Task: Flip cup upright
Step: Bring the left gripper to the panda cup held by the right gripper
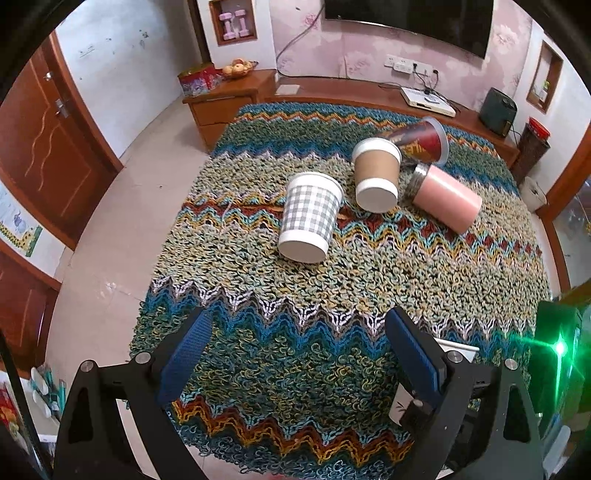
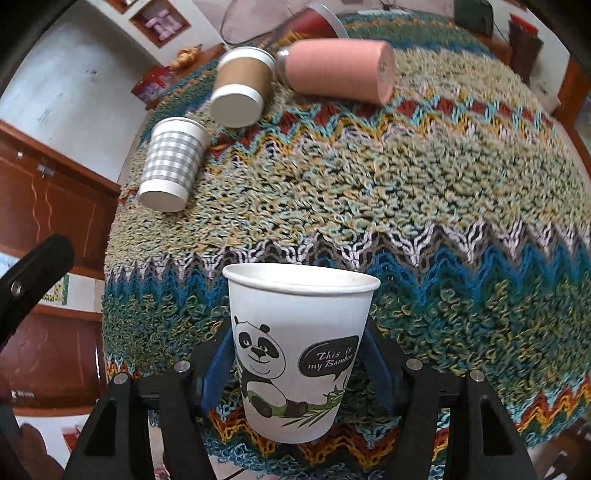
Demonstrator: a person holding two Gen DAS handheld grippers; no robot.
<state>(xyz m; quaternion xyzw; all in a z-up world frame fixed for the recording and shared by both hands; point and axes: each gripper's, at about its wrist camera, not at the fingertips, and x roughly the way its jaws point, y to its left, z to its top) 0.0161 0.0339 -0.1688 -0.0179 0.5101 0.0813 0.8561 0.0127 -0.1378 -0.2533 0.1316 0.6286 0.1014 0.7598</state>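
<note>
My right gripper (image 2: pixel 301 354) is shut on a white panda paper cup (image 2: pixel 295 354), held upright with its mouth up, above the near part of the knitted cloth (image 2: pixel 406 184). My left gripper (image 1: pixel 295 347) is open and empty over the cloth's near edge (image 1: pixel 295 369). Part of the white cup shows behind the left gripper's right finger (image 1: pixel 456 349). A grey checked cup (image 1: pixel 310 216) (image 2: pixel 171 164), a brown cup (image 1: pixel 376 173) (image 2: pixel 240 90), a pink tumbler (image 1: pixel 445 197) (image 2: pixel 340 70) and a red clear-rimmed cup (image 1: pixel 421 140) (image 2: pixel 314 20) lie on their sides farther back.
A zigzag knitted cloth covers the table. A wooden cabinet (image 1: pixel 229 99) with a fruit bowl and a long wooden bench (image 1: pixel 369 92) stand behind it. A brown door (image 1: pixel 40 147) is at the left, across the tiled floor.
</note>
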